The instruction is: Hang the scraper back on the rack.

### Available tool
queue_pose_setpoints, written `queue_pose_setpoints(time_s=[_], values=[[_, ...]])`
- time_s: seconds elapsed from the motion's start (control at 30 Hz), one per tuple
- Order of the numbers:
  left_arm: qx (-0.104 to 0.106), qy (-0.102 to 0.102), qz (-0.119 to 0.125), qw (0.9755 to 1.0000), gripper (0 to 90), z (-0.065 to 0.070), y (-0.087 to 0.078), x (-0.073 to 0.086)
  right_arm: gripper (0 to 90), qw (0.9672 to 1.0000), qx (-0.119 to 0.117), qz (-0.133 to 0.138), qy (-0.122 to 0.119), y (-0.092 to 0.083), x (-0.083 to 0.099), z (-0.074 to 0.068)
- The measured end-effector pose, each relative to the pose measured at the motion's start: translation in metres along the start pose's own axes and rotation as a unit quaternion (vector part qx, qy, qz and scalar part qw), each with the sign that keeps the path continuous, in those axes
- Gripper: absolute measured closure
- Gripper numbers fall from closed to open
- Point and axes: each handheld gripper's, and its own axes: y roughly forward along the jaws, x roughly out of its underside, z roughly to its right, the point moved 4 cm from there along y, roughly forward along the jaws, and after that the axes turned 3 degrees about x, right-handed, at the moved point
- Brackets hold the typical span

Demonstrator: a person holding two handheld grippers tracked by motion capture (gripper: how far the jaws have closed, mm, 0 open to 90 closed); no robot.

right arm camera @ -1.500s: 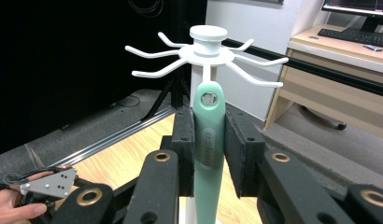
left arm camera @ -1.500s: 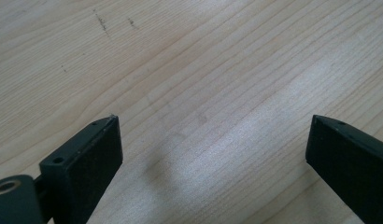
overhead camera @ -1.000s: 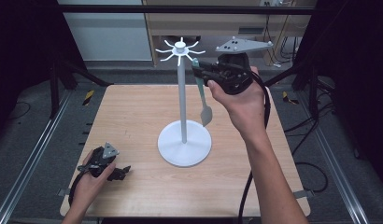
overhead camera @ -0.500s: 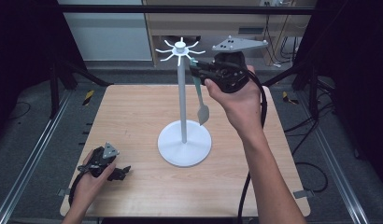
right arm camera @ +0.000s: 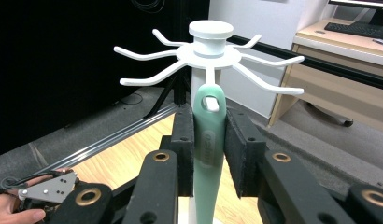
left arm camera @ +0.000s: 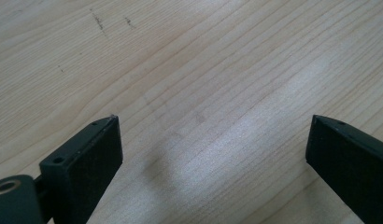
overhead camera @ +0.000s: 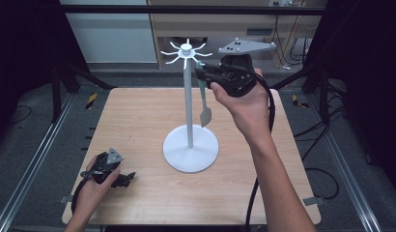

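Pinching a green utensil (right arm camera: 209, 140) beside the rack (overhead camera: 186, 53), the raised right claw (overhead camera: 205, 73); left claw (overhead camera: 126, 178) rests spread.

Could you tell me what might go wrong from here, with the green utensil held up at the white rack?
The right gripper clamps the green utensil with its hanging hole just under one thin hook; a slight misalignment may miss the hook. Pushing sideways could tip the tall rack, since the left gripper rests open on the table, not steadying the base. Released unhooked, the utensil would likely drop.
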Motion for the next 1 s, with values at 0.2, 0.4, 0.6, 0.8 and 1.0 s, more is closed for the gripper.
queue_pose_setpoints(time_s=[0.2,0.4,0.6,0.8,1.0], values=[[-0.001,0.0,0.0,1.0,3.6,-0.001,0.0,0.0,74.1,1.0,0.0,-0.001,0.0,0.0,0.0,0.0],[-0.001,0.0,0.0,1.0,3.6,-0.001,0.0,0.0,73.8,1.0,0.0,-0.001,0.0,-0.001,0.0,0.0],[0.0,0.0,0.0,1.0,3.6,0.0,0.0,0.0,72.8,1.0,-0.001,0.001,0.0,-0.005,-0.001,-0.001],[-0.001,-0.002,0.001,1.0,3.6,-0.001,0.0,0.0,72.6,1.0,0.001,-0.003,-0.004,-0.012,0.002,-0.001],[0.0,-0.002,0.001,1.0,3.6,-0.001,0.0,0.0,72.7,0.9998,0.01,-0.015,-0.006,-0.019,0.011,0.002]])
